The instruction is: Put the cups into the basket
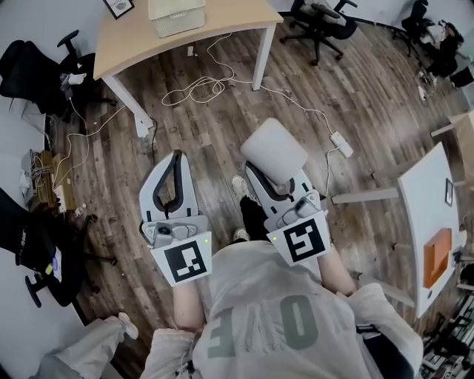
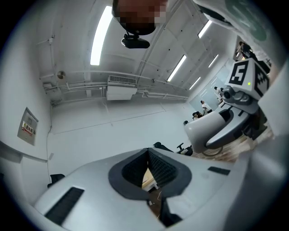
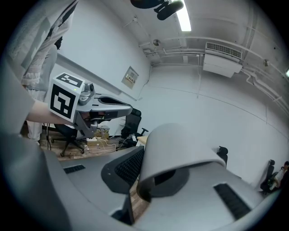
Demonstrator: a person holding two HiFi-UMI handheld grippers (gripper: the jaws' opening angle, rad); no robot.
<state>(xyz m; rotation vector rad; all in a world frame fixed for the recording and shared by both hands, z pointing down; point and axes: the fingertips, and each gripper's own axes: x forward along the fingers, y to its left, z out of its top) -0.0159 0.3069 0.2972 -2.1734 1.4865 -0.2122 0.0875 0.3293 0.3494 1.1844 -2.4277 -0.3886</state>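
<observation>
The right hand-held gripper (image 1: 280, 185) is clamped on a pale grey cup (image 1: 274, 150), held above the wooden floor (image 1: 222, 126) and well apart from the cream basket (image 1: 176, 16) on the far tabletop (image 1: 229, 21). The left hand-held gripper (image 1: 176, 157) has its jaws together with nothing between them. Each gripper's cube bears a black-and-white square marker (image 1: 300, 240), the shirt's large pale print (image 1: 255, 326) shows upside down, and the wall sign (image 3: 130, 77) is too small to read.
</observation>
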